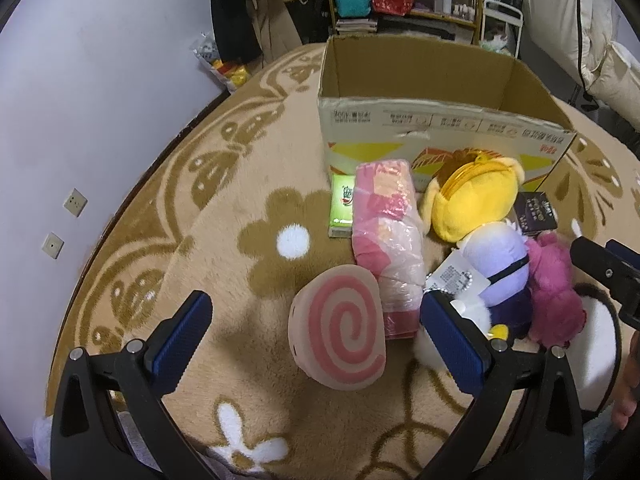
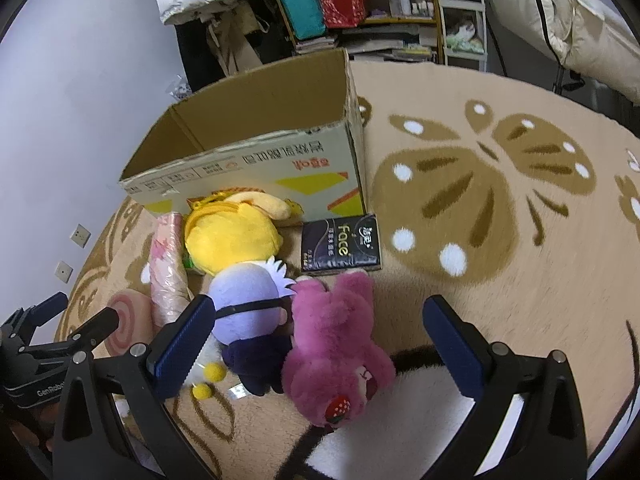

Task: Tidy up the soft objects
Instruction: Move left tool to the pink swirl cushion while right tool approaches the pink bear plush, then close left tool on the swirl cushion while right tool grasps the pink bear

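Nothing appears sorted yet: the cardboard box point(image 1: 432, 92) stands open on the rug point(image 1: 248, 184), and as much of its inside as either view shows is bare, though its floor is hidden behind the near wall. All the soft things lie in a heap in front of the box. Touching or nearly touching its front wall are the yellow plush point(image 1: 466, 196), the pink wrapped bundle point(image 1: 386, 236) and a green tissue pack point(image 1: 342, 204); nearer the cameras than these lie the swirl cushion point(image 1: 340, 328), the purple plush point(image 1: 500, 268) and the pink bear point(image 2: 340, 344), with a black tissue pack point(image 2: 342, 244) by the box's right front corner. So the whole job seems left to do. The left hand-held gripper point(image 1: 316, 340) is released, jaws wide, with the swirl cushion between them but untouched. The right hand-held gripper point(image 2: 316, 340) is likewise spread, the pink bear and purple plush lying between its fingers, gripped by neither. The left view shows the green pack and the cushion's full spiral face, which the right view barely catches; the right view shows the black pack's label, the bear's strawberry patch and the box's right side wall.
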A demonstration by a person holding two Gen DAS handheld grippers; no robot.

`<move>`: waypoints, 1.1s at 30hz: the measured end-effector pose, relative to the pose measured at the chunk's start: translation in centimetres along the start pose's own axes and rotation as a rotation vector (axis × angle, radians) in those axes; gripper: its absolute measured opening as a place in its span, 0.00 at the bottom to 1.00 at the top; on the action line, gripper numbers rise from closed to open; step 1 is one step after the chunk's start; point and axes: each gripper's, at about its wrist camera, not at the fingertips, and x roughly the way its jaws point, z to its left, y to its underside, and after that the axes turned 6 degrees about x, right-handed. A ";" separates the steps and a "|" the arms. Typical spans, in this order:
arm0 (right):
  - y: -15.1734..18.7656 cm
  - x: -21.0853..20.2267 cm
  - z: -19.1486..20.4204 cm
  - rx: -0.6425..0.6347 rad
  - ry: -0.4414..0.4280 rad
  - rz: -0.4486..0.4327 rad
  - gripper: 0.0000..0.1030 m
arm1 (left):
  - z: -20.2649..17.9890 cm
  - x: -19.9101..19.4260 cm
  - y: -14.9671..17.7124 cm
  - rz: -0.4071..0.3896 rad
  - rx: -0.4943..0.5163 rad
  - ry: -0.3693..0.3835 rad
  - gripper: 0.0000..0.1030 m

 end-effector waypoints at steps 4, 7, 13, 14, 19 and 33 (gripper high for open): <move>-0.1 0.7 -0.2 0.010 0.006 0.027 1.00 | 0.0 1.0 -0.1 0.031 -0.016 0.016 1.00; -0.1 1.2 -0.4 0.018 0.010 0.039 0.99 | 0.1 1.8 -0.1 0.052 -0.028 0.025 1.00; -0.2 2.2 -1.0 0.041 0.030 0.070 0.86 | 0.5 3.9 -0.1 0.109 -0.051 0.025 1.00; -0.2 2.5 -1.1 0.047 0.035 0.078 0.83 | 0.6 4.2 -0.1 0.119 -0.055 0.027 1.00; -0.2 3.5 -1.7 0.063 0.046 0.112 0.79 | 0.8 5.1 0.1 0.149 -0.077 0.034 1.00; -0.3 7.0 -1.7 0.042 0.075 0.193 0.73 | 1.2 6.9 0.4 0.206 -0.119 0.068 0.93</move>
